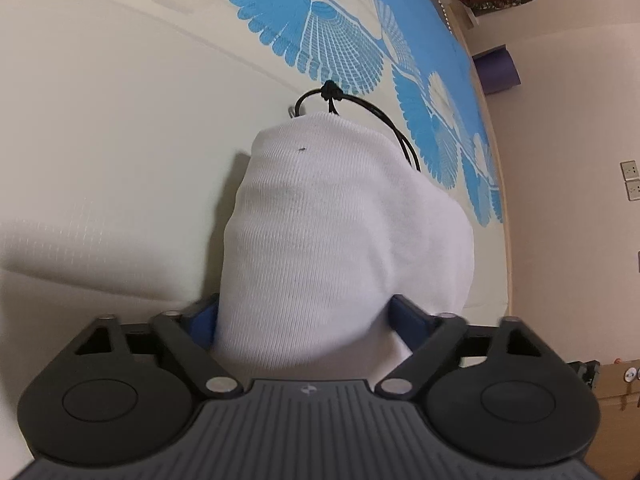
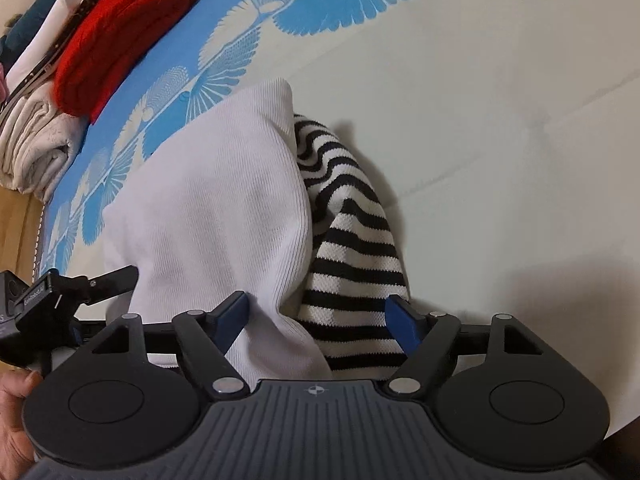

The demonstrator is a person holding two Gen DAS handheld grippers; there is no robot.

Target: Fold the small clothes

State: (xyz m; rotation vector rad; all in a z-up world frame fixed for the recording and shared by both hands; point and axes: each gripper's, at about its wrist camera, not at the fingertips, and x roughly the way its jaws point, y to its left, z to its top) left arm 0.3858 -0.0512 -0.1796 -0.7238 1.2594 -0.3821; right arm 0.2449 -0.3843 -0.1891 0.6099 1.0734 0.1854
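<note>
A white ribbed garment [image 1: 332, 236] fills the middle of the left wrist view and hangs between the blue pads of my left gripper [image 1: 304, 320]. The pads stand wide with the cloth bunched between them, so the grip is unclear. In the right wrist view the same white garment [image 2: 216, 216] lies beside a black-and-white striped piece [image 2: 352, 264], both running back between the wide-set blue fingers [image 2: 404, 320] of my right gripper [image 2: 320, 316]. The fingertips are hidden under cloth. The left gripper [image 2: 80, 284] shows at the left edge.
The bed sheet [image 1: 120, 120] is cream with a blue fan pattern. A black cord [image 1: 360, 104] lies beyond the white garment. A pile of folded clothes with a red item [image 2: 120, 32] and a beige one [image 2: 36, 148] sits at the bed's far left edge.
</note>
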